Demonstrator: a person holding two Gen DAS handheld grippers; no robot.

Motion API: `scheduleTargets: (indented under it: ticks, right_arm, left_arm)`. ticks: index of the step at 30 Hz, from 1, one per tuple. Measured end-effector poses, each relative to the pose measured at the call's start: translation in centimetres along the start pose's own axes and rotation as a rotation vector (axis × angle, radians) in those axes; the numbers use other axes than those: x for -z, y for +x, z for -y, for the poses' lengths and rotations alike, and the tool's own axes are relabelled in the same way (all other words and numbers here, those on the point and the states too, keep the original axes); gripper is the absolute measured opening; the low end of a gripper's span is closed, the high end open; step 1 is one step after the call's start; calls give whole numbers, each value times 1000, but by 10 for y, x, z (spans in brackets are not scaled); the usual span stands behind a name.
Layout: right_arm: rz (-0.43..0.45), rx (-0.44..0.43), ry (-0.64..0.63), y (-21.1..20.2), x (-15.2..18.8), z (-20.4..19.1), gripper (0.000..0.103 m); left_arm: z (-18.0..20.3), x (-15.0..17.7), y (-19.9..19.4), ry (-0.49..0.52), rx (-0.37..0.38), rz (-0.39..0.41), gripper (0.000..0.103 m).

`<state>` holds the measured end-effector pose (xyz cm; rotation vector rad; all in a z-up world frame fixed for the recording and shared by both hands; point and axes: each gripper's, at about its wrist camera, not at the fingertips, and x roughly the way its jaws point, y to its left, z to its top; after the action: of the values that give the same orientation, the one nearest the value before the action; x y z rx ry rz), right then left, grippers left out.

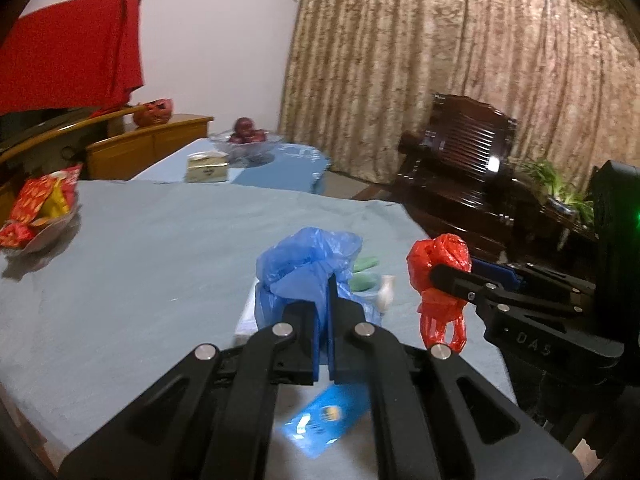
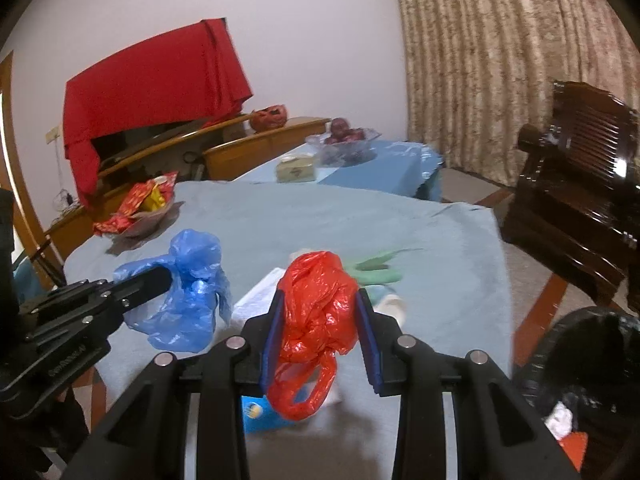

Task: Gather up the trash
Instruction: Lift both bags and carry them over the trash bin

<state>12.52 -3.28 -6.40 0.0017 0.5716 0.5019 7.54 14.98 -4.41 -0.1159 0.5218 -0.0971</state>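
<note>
Left wrist view: my left gripper (image 1: 324, 300) is clamped tight on a crumpled blue plastic bag (image 1: 304, 264), the two blue-padded fingers nearly meeting with a fold of the film pinched between them. The bag is lifted above the table with the pale blue cloth (image 1: 140, 248). Off to the right, my right gripper (image 1: 440, 276) holds a knotted red plastic bag (image 1: 438, 264), whose handle loops dangle below the fingers.

From the right wrist view, the red bag (image 2: 316, 316) sits squeezed between my right gripper's (image 2: 320, 328) pads, which stand wider apart than the left ones because the bundle fills the gap. Its loops hang down over a small blue carton (image 2: 256, 412) lying on the cloth. The left gripper (image 2: 160, 276) comes in from the left with the blue bag (image 2: 188, 284) bunched around its tip.

On the cloth beyond both bags lie some pale green scraps (image 2: 376, 270), a flat white sheet (image 2: 260, 296) and a small white bottle (image 2: 390, 306) (blurred, so I cannot say more of it). At the far left edge stands a dish of red and yellow snack packets (image 2: 140, 208). A black-lined bin (image 2: 584, 364) shows at the lower right, just beside the table, with white and red scraps inside.
</note>
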Motion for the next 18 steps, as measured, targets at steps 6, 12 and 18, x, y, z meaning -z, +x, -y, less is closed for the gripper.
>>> scheduleTargets:
  ticks: [6,12,18]
  right_arm:
    - [21,92,43,-32,4,42,35]
    - [33,192,91,-60,14,84,35]
    - [45,287,142,-90,28,127,35]
  left_arm:
    - [41,-4,9,38,79,4,2]
    - [87,-5,23,77,162,0,2]
    - [134,-5,40,109,249,-13,2]
